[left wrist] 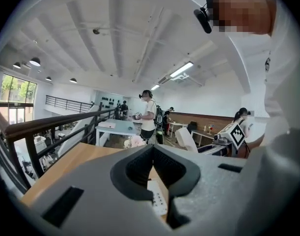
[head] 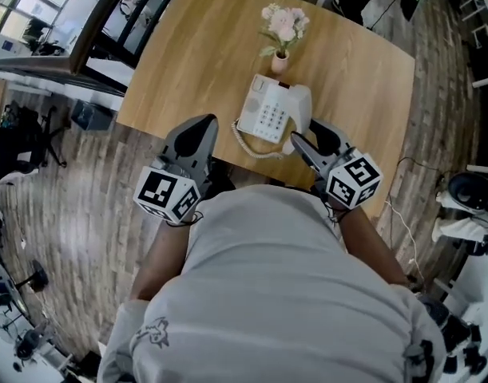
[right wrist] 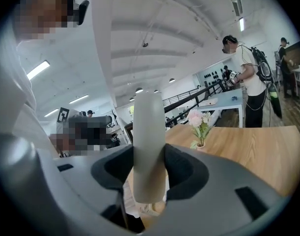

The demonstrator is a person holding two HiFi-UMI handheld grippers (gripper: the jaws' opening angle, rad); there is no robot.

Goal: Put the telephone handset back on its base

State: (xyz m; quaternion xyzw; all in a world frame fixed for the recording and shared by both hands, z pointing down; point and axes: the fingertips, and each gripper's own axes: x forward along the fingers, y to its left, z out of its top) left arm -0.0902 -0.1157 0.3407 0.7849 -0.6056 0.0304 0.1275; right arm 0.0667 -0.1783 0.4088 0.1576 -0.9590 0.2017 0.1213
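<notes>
Step in hand: carrying and lining up, handset not yet let go.

- Right hand-held gripper: clamped on the handset, 1 jaw on each side. The handset stands upright between them in the right gripper view.
- Left hand-held gripper: jaws together, nothing between them. It hangs over the near bench edge, left of the base and apart from it.
- Base sits mid-bench with its keypad showing. Its coiled cord loops along the near side. A small vase of flowers stands just beyond the base.
- In the head view the handset lies along the right side of the base. The angle is steep, so I cannot tell whether it is seated in the cradle, only touching it, or held just above.

Judgement on the next move:
1. Set the handset's long axis parallel to the cradle.
2. Lower it until both ends sit in their recesses.
3. Only then part the right jaws and draw straight back.

Keep the cord from getting under the handset. The left one could steady the base if it slides.
</notes>
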